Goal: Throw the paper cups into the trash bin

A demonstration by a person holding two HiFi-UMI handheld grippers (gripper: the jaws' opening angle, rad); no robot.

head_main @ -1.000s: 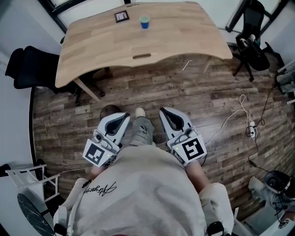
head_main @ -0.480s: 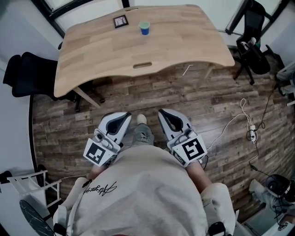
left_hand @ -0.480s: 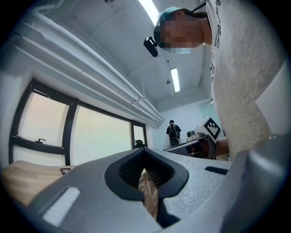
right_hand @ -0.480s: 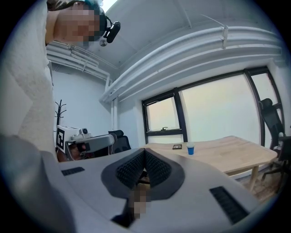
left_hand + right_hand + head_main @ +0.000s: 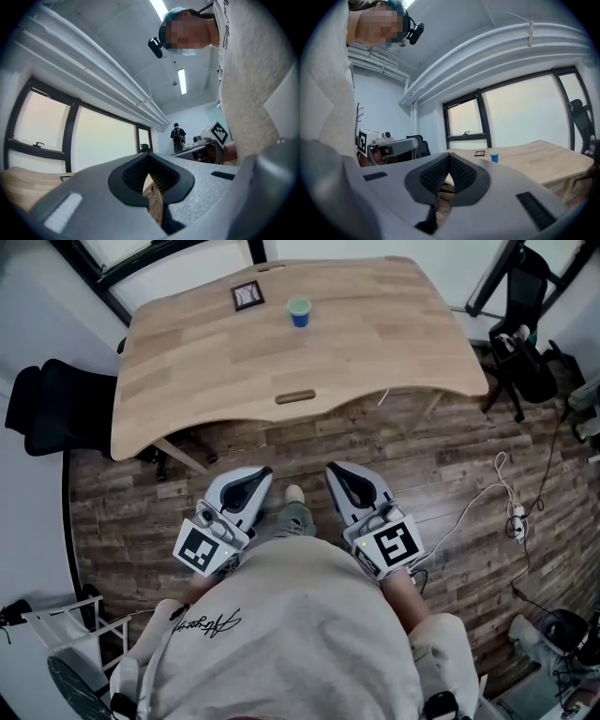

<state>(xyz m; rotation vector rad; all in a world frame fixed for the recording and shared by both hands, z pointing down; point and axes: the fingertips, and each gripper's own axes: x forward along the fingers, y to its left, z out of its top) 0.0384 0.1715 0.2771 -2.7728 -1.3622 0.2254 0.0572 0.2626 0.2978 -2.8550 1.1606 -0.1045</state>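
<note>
Wooden table (image 5: 375, 334), lone blue paper cup (image 5: 299, 312)

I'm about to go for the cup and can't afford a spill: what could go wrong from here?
The paper cup stands near the table's far edge, so a long reach could tip it. Both the left gripper and right gripper have jaws shut; they could shove the cup unless opened first. A loose cable lies on the floor to the right, a possible trip.
</note>
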